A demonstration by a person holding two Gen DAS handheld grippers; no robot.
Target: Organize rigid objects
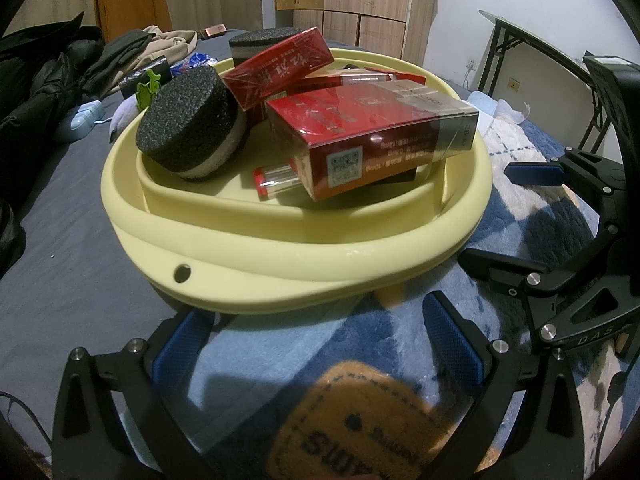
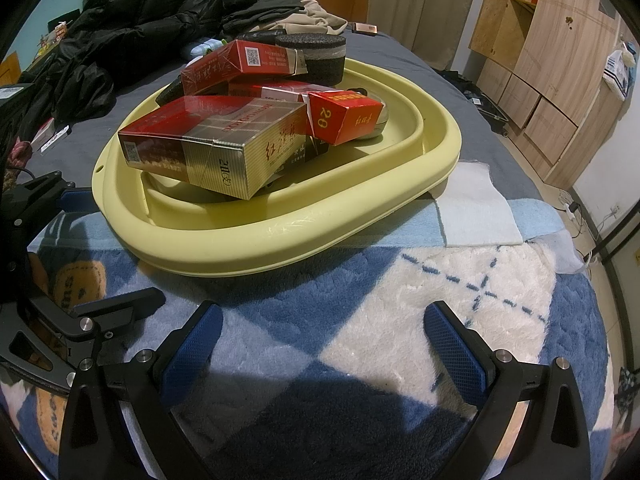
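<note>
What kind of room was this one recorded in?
Most likely a bedroom: the yellow basin sits on a plush blanket over a bed, with a heap of clothes behind and wooden cabinets alongside.

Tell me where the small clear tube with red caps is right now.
The tube lies inside the yellow basin, seen in the left wrist view, tucked under the big red box and right of the black round sponge.

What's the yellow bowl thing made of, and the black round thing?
The yellow basin looks like smooth matte plastic or silicone: one molded rim with soft glints. The black round puck looks like coarse foam or sponge: grainy, speckled top and a pale middle layer.
</note>
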